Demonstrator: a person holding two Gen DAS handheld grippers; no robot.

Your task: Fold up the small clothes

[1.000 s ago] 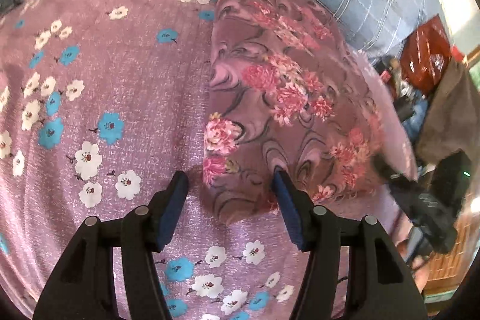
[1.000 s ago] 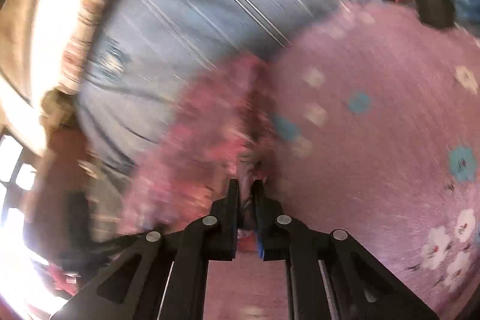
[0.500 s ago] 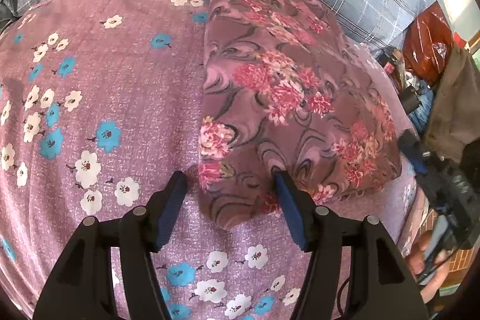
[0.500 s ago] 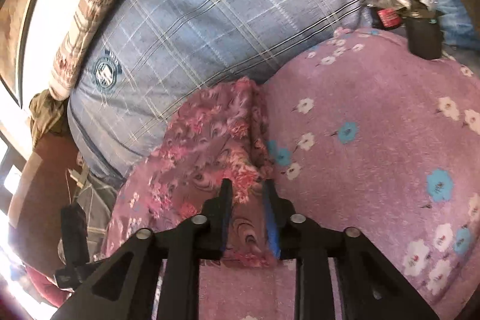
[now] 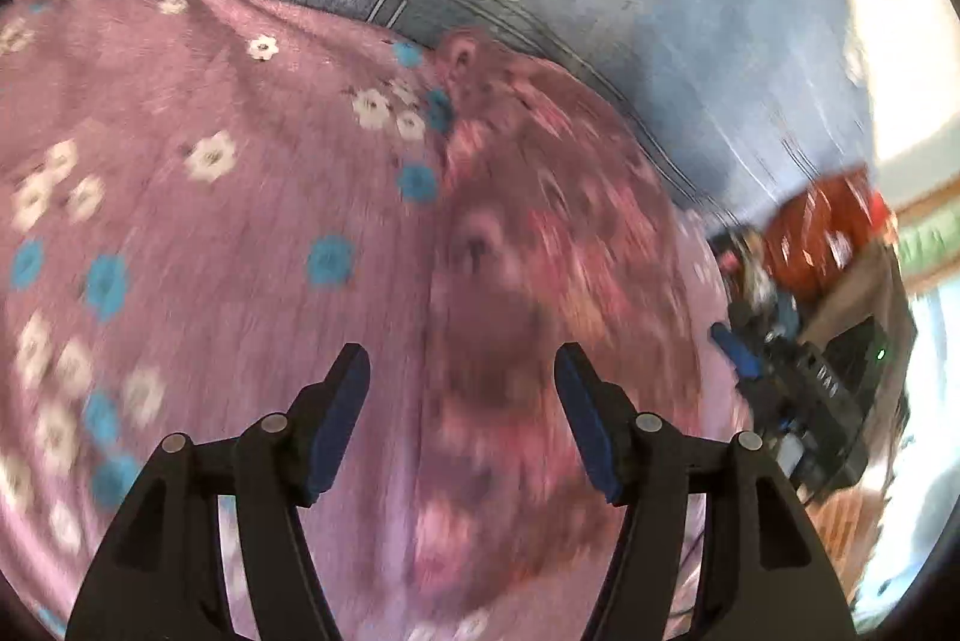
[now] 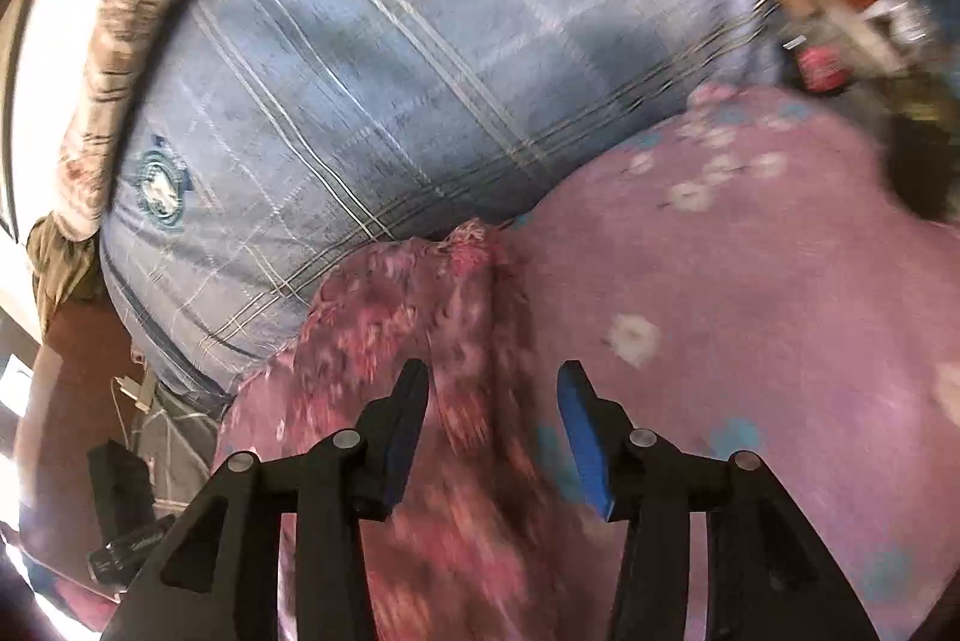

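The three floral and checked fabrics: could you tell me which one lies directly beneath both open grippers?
The folded maroon garment with pink roses; the daisy-print sheet lies beside it.

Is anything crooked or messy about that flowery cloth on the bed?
Nothing stands out. The folded dark-pink floral garment lies on the purple flowered bedspread against the blue checked quilt. Both views are blurred, so small wrinkles cannot be judged.

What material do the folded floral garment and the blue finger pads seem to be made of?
Floral garment: probably thin woven fabric, matte; it drapes in soft folds. Blue pads on the right gripper: likely rubber or foam, matte and smooth; blur leaves it uncertain.
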